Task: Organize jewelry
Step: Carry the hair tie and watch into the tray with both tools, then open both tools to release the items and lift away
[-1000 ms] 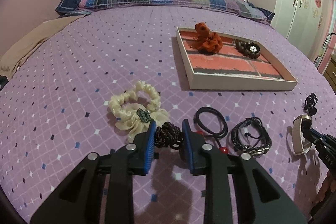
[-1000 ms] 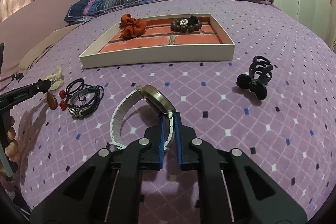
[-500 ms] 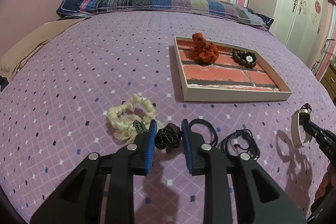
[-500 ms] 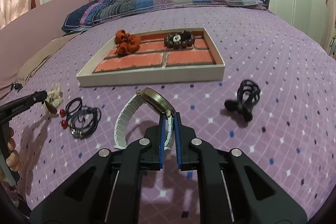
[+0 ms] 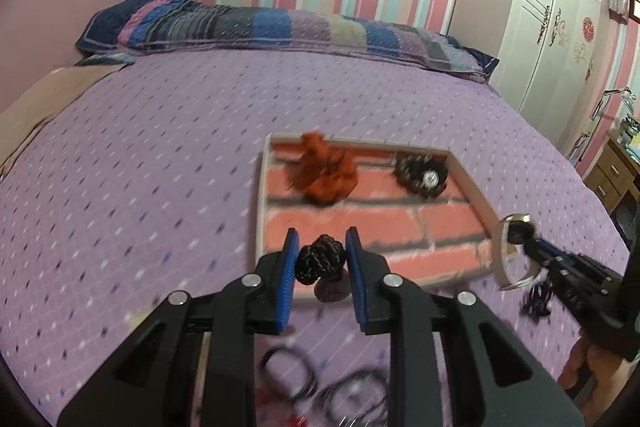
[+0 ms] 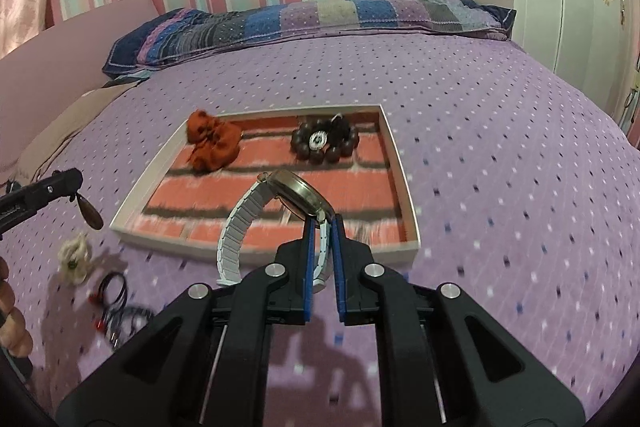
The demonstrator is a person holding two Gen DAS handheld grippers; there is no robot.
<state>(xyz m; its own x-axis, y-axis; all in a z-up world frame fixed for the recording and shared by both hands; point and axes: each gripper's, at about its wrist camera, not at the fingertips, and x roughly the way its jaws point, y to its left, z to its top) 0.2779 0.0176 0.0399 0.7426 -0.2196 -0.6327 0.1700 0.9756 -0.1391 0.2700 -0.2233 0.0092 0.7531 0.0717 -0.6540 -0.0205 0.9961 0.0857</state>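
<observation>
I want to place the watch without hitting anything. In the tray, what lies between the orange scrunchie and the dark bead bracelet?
Nothing: in the right wrist view, only bare brick-patterned tray floor separates the orange scrunchie from the dark bead bracelet.

bedspread (image 5: pixel 160 187): soft matt cloth, lilac, printed with small diamonds
pillow (image 6: pixel 320 23): woven cloth in patchwork stripes, matt
tray (image 6: pixel 404 183): pale matt rim that looks like card; floor printed as rough red brick
orange scrunchie (image 6: pixel 212 143): crumpled matt fabric
bead bracelet (image 6: pixel 324 143): dark, smooth, slightly glossy beads
watch (image 6: pixel 280 203): shiny metal case, white ribbed strap, plastic by the look
braided knot (image 5: pixel 318 259): dark twisted cord, rough
left gripper (image 5: pixel 322 263): matt black plastic, blue ribbed pads
wardrobe (image 5: pixel 560 27): glossy white doors
</observation>
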